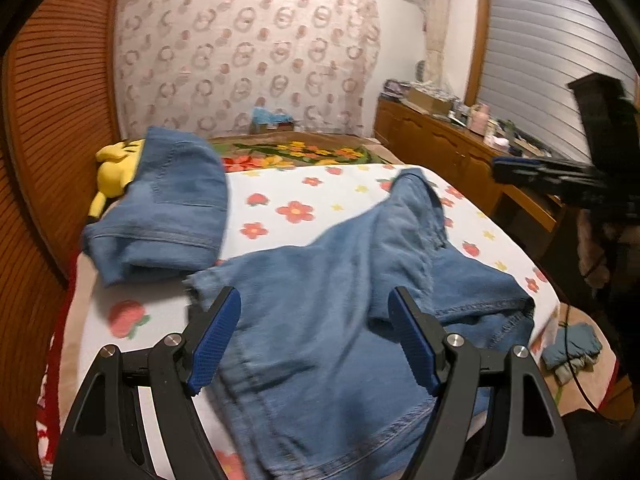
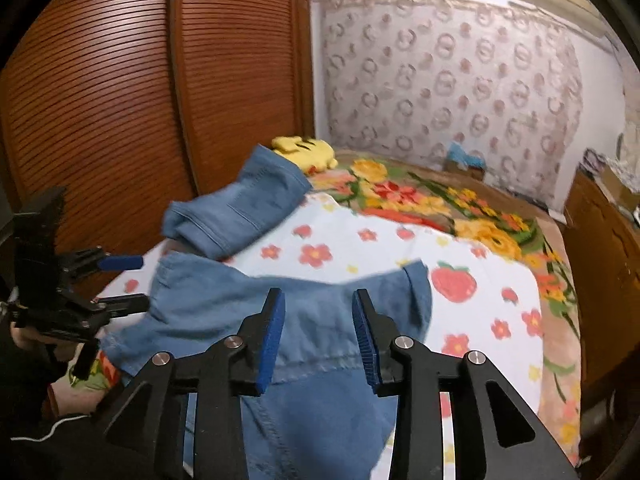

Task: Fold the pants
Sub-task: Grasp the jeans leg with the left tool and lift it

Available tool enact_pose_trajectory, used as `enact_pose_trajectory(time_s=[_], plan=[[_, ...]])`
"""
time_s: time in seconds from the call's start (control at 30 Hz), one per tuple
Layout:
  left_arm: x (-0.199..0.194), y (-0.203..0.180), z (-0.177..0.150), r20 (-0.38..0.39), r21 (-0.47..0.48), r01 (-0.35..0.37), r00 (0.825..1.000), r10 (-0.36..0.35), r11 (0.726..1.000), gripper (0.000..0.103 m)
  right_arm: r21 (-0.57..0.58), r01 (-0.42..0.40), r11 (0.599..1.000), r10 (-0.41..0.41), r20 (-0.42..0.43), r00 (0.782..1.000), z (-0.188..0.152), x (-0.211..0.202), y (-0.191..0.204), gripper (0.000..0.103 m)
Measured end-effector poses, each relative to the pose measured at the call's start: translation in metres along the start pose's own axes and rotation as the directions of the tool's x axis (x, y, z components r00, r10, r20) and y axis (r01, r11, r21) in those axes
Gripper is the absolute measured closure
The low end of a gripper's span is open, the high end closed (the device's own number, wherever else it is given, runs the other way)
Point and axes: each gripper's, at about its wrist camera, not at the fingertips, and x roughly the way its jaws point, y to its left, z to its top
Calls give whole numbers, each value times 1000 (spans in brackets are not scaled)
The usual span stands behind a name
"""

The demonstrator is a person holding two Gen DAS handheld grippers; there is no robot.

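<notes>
Left wrist view: left tongs (image 1: 314,336) spread wide above blue denim pants (image 1: 320,320), blue pads clear of the cloth, nothing gripped. Pants spread loosely over the near part of the bed (image 1: 288,188), on a white sheet printed with red flowers and strawberries, one corner of cloth peaked up toward the bed's right edge. A second pair of folded jeans (image 1: 168,208) lying apart at the bed's left edge, partly covering a yellow plush toy (image 1: 116,168). Right tongs (image 1: 560,180) seen at the far right of the view, blurred, off the bed's right edge.

Right wrist view: right tongs (image 2: 318,332) partly open, a narrower gap than the left pair, hanging over the pants (image 2: 312,320) with no cloth pinched between the pads. Left tongs (image 2: 120,280) at the bed's left edge, beside the pants' hem, jaws apart. Louvred wooden wardrobe doors (image 2: 120,100) beyond the bed's left edge; floral blanket (image 2: 420,200) over the far end of the bed; wooden cabinet (image 2: 600,260) along the right edge.
</notes>
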Motion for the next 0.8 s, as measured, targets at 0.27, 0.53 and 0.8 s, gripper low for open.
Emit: enact_pose_trajectory(time_s=[0.27,0.53,0.8], plan=[[25,-46,5,-49,108,106,994,-101,988,45,75,32,997,-28,-58,998,-1,49,-17,62],[59,-77,2,-159,167,199,972,-172,966,58,169,30,985,-7,-136,991,7,108,-47,62],[76,-84,-8,-229,185,177,964,-133,967,58,200,6,980,28,-167,986,21,142,-49,62]])
